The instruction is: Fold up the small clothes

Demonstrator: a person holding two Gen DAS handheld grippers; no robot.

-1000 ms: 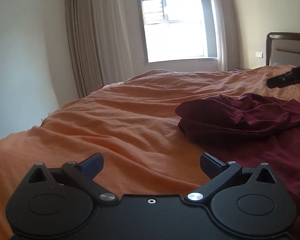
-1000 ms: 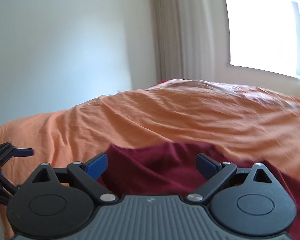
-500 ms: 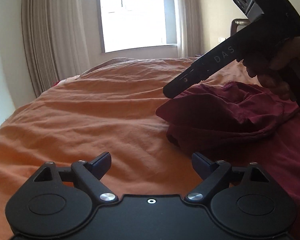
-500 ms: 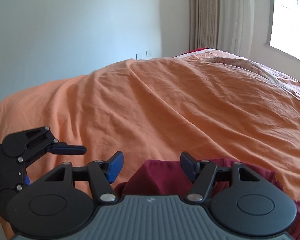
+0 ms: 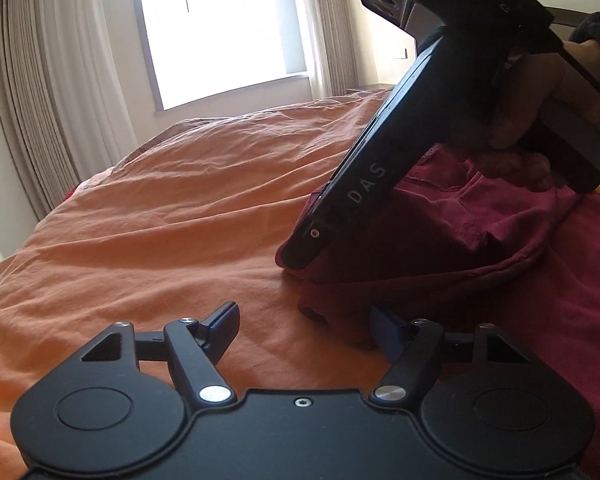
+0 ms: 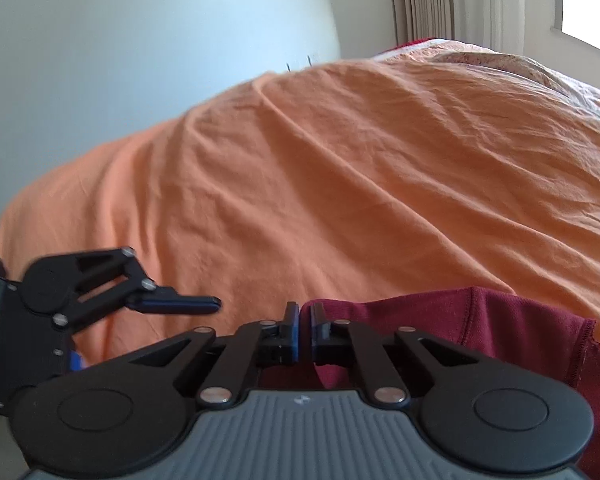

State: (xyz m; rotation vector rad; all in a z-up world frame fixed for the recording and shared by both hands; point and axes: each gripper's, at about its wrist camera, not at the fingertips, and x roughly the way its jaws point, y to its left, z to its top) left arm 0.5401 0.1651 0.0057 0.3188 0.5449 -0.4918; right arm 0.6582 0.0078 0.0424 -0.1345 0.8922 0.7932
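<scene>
Two grippers, maroon garment (image 6: pixel 440 320), orange bedsheet (image 6: pixel 340 180)

a bed (image 5: pixel 160 216) covered by a wrinkled orange sheet (image 6: pixel 340 184) carries everything. a dark red garment (image 5: pixel 460 248) lies bunched directly on the sheet, at its near right side.

Bed: an orange sheet (image 5: pixel 172 216) is covering the whole mattress, lying wrinkled and creased.
Window: a window (image 5: pixel 220 28) is standing behind the bed, letting in bright daylight.
Curtains: beige curtains (image 5: pixel 56 92) are hanging at both sides of the window, drawn back.
Walls: a pale wall (image 6: pixel 140 48) is running along the bed's side, looking bare.
Headboard: a dark headboard (image 5: pixel 568 18) is showing at the right edge, mostly hidden.
</scene>
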